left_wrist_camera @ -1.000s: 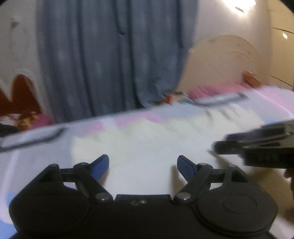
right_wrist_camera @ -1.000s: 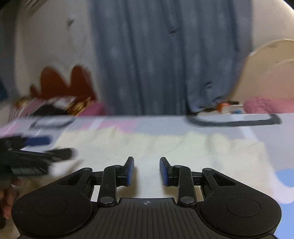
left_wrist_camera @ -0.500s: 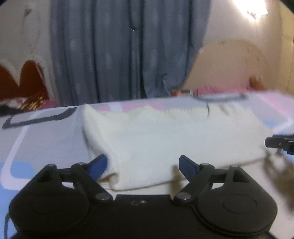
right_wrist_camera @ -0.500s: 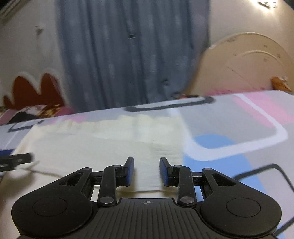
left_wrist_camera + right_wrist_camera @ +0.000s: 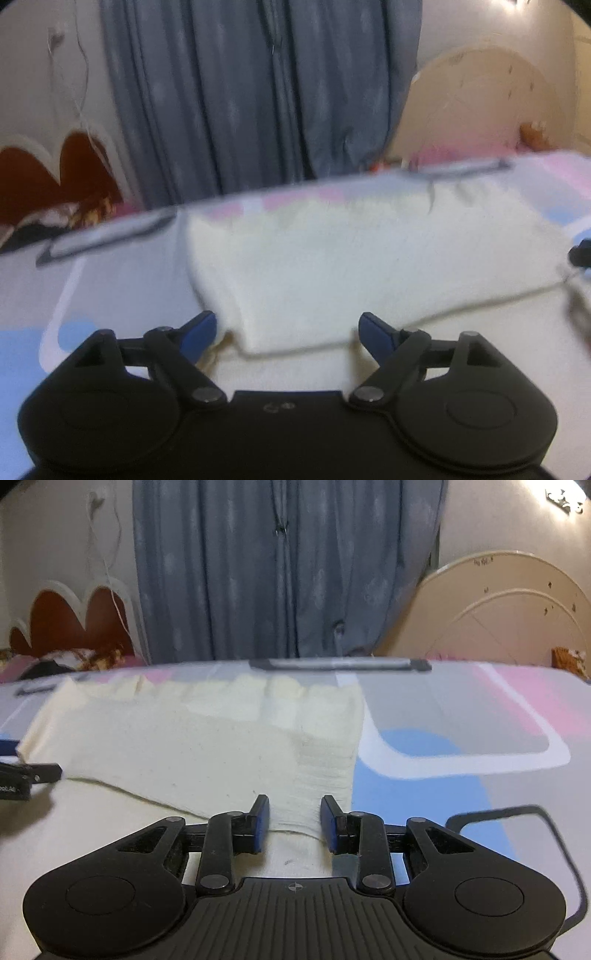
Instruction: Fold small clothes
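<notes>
I'm looking along both tools at a cream garment [image 5: 354,266], folded over w/ a doubled layer lying flat on the patterned bedsheet [image 5: 461,731] (grey, pink, blue and white shapes). In the left wrist view the fold's near corner sits between my left gripper [image 5: 287,330] fingers, which are spread wide apart; the left blue pad [image 5: 201,332] is just beside the fold's rounded left edge, touching or not I can't tell bc of blur. Nothing is clamped there.

In the right wrist view my right gripper [image 5: 293,821] has its fingers parted w/ a moderate gap, and the garment's [image 5: 207,749] ribbed right end lies between and just ahead of the pads; the lower cloth layer runs under the tool. The fingers aren't pinching the cloth. At the far left edge of that view I see the tip of the other tool [image 5: 22,779] near the garment's left end.

Behind the bed: a grey-blue curtain [image 5: 288,568], a cream arched headboard [image 5: 509,605] on the right, and a red scalloped headboard [image 5: 74,624] on the left.
</notes>
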Tool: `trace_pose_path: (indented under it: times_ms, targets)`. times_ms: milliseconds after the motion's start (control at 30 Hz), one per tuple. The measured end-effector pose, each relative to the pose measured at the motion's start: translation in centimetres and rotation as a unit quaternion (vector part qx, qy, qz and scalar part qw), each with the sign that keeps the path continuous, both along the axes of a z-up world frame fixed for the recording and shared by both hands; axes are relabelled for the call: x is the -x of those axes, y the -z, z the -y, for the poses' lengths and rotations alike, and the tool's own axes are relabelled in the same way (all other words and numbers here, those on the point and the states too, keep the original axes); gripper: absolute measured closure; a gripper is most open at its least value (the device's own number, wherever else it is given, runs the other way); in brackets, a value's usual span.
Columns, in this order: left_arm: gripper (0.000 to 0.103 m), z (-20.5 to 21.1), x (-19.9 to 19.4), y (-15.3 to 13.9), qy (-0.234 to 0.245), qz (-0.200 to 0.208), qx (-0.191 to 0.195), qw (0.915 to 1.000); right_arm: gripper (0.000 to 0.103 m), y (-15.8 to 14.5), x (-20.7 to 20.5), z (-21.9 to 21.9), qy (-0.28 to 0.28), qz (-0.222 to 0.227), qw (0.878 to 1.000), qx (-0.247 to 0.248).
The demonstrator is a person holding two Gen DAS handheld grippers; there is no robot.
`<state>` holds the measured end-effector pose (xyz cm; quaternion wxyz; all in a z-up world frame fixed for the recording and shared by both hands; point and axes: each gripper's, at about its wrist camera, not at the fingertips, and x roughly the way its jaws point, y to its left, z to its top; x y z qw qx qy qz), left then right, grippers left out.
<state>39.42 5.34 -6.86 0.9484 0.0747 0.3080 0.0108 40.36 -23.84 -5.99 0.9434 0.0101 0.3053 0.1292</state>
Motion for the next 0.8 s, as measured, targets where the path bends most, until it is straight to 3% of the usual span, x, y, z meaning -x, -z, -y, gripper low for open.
trace_pose_path:
  times_ms: [200, 300, 367, 433, 500, 567, 633, 700, 800]
  targets:
    - [0.020, 0.9, -1.6, 0.3, 0.011, -0.009, 0.012, 0.9998, 0.073, 0.3, -1.3, -0.1, -0.017, -0.016, 1.000, -0.003]
    - [0.012, -1.0, -2.1, 2.3, -0.030, -0.036, -0.002, 0.9989, 0.073, 1.4, -2.3, -0.1, -0.027, -0.022, 0.999, 0.021]
    - [0.011, -2.8, -1.5, 2.1, -0.059, -0.030, 0.031, 0.9974, 0.073, 1.3, -2.2, 0.2, -0.015, -0.016, 0.999, 0.035]
    - [0.016, -2.9, -0.6, 1.2, -0.074, -0.013, 0.038, 0.9965, 0.072, 1.1, -2.1, 0.9, -0.010, -0.007, 0.999, 0.030]
    - [0.015, -2.2, -0.1, 0.7, -0.057, 0.001, 0.049, 0.9972, 0.072, 0.9, -1.8, 1.2, -0.020, 0.005, 1.000, 0.016]
    - [0.013, -0.7, -0.1, 1.1, -0.034, 0.002, 0.025, 0.9991, 0.072, 1.1, -2.0, 1.0, -0.033, 0.002, 0.999, 0.014]
    - [0.008, -0.4, -1.1, 2.6, -0.038, -0.044, 0.021, 0.9981, 0.073, 2.1, -2.4, 0.8, -0.042, -0.015, 0.999, 0.030]
    - [0.009, -1.0, -0.5, 2.4, -0.052, -0.047, 0.042, 0.9967, 0.072, 2.3, -2.6, 1.1, -0.046, -0.018, 0.998, 0.033]
    - [0.012, -0.4, 0.3, 1.6, -0.054, -0.037, 0.023, 0.9976, 0.072, 1.2, -2.3, 1.9, -0.039, -0.005, 0.999, 0.017]
